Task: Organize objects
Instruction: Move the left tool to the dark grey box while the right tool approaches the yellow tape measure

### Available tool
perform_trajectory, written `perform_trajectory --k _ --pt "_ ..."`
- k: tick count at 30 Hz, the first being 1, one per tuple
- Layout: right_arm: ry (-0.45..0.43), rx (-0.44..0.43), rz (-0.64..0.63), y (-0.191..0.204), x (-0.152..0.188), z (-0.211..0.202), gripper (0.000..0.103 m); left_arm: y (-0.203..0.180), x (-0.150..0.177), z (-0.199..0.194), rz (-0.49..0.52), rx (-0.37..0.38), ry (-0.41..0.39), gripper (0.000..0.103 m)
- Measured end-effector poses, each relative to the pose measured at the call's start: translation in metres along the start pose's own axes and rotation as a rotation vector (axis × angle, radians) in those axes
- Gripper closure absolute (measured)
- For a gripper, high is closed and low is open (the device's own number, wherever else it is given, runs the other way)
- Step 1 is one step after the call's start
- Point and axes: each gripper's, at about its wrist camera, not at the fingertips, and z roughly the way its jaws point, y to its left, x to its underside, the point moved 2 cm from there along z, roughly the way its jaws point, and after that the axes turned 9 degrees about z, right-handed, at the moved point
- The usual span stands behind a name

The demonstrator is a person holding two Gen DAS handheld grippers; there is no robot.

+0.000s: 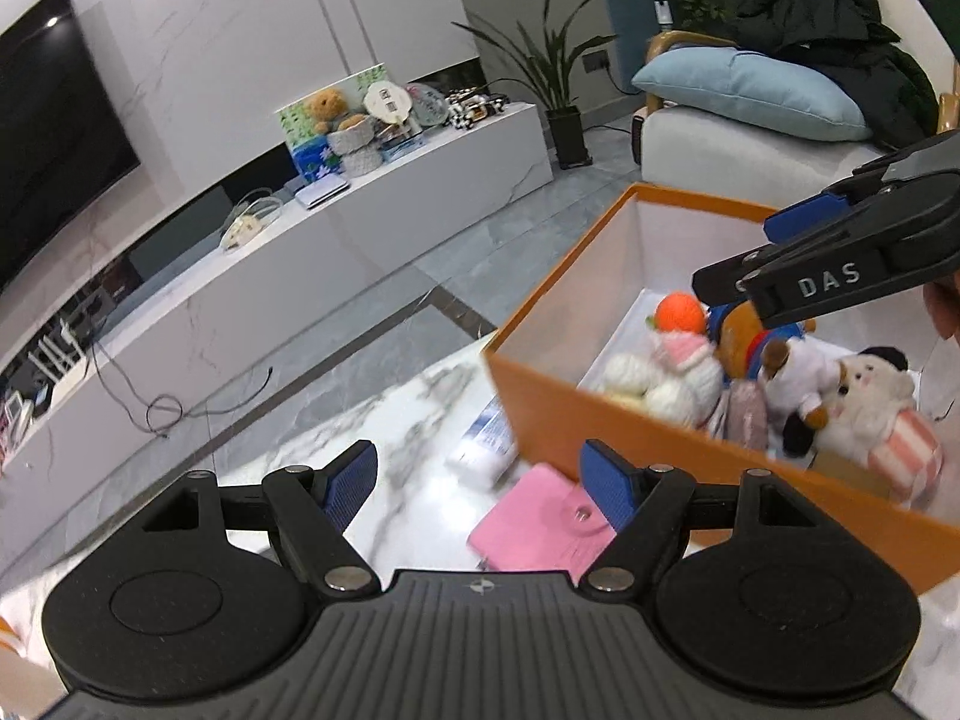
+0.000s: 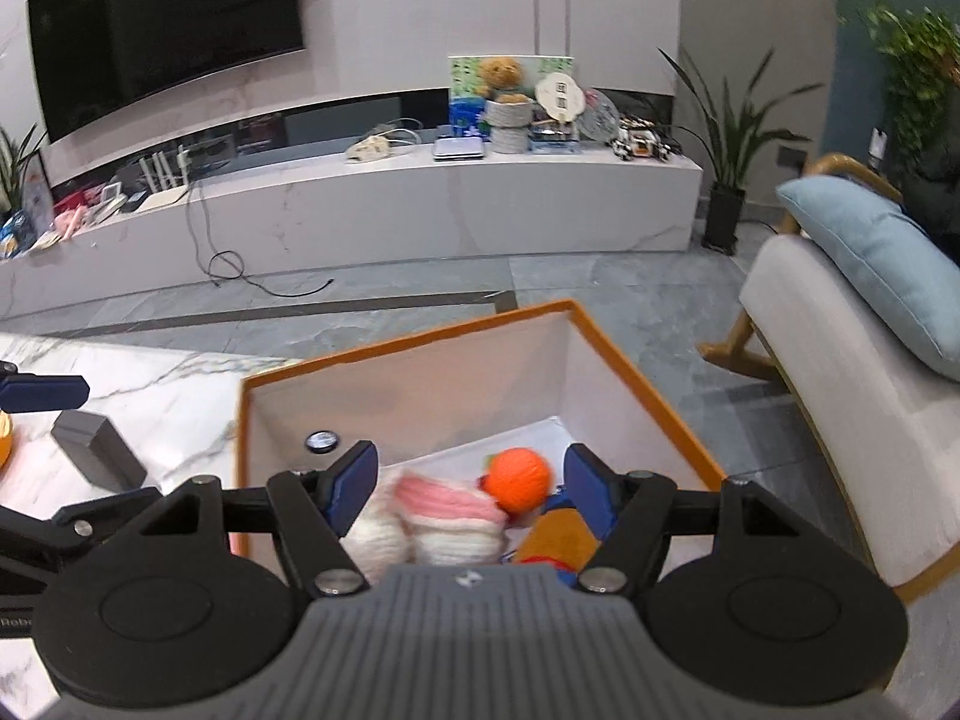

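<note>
Left wrist view: left gripper (image 1: pixel 479 483) has its jaws spread wide with nothing between the pads. It hangs over the marble bench (image 1: pixel 384 420), outside the near wall of the orange box (image 1: pixel 600 420). Just ahead of the jaws, on the bench against that wall, lie a pink pouch (image 1: pixel 534 519) and a white tube (image 1: pixel 486 450), the tube partly tucked behind the box corner. Both are still loose, so sorting looks mid-way; judging by this, the pouch is the next pick. It lies flat, so the jaws need to come down steeply and catch an edge. The box wall crowds the right-hand pad.

Inside the box: a white knitted toy (image 1: pixel 666 378), an orange ball (image 1: pixel 680 312), and a plush dog (image 1: pixel 864 396). The right gripper (image 1: pixel 774 258) crosses above them.

Right wrist view: right gripper (image 2: pixel 469 492) is over the box interior, jaws half spread and empty; the white knitted toy and orange ball sit below and between the pads, blurred, not gripped. Left of the jaws on the bench sits a grey block (image 2: pixel 96 450), with the left gripper's blue fingertip (image 2: pixel 45 393) above it. Armchair (image 2: pixel 840 420) is beyond the box on the right, clear of the work.
</note>
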Motion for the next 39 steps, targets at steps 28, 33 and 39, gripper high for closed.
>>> perform_trajectory --k 28,33,39 --pt "-0.165 -0.150 -0.152 0.083 0.030 -0.013 0.032 0.098 0.094 -0.002 -0.111 -0.012 -0.145 0.015" --pt "-0.179 -0.207 -0.191 0.107 0.049 -0.014 0.030 0.121 0.089 0.004 -0.093 -0.004 -0.208 0.012" --pt "-0.132 -0.293 -0.278 0.144 0.081 -0.007 0.029 0.129 0.105 0.019 -0.063 0.024 -0.196 0.012"
